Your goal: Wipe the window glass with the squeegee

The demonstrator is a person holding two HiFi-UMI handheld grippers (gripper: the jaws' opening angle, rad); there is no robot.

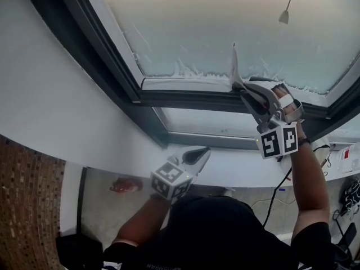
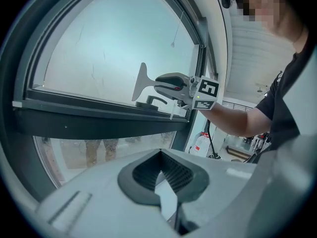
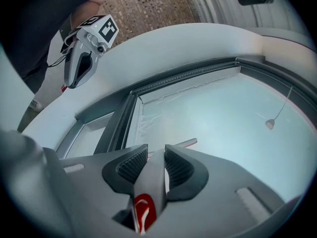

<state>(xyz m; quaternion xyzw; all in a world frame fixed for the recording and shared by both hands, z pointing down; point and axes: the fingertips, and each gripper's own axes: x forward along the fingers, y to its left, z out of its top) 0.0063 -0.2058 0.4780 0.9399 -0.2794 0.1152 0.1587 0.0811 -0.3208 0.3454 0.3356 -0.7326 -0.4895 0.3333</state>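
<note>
Window glass (image 1: 225, 21) fills the top of the head view, pale and foggy, with white streaky marks along its bottom edge. A dark frame (image 1: 185, 99) runs under it, and a white wall (image 1: 50, 83) curves beside it. The right tool (image 1: 250, 91) is up at the glass. Its two jaws are squeezed tight on the grey handle of the squeegee (image 1: 235, 69). The squeegee's blade sits against the low part of the glass, just above the frame. The left tool (image 1: 203, 152) hangs lower down, well apart from the squeegee, near the white ledge (image 1: 242, 167). Its jaws are pressed together with nothing in them.
</note>
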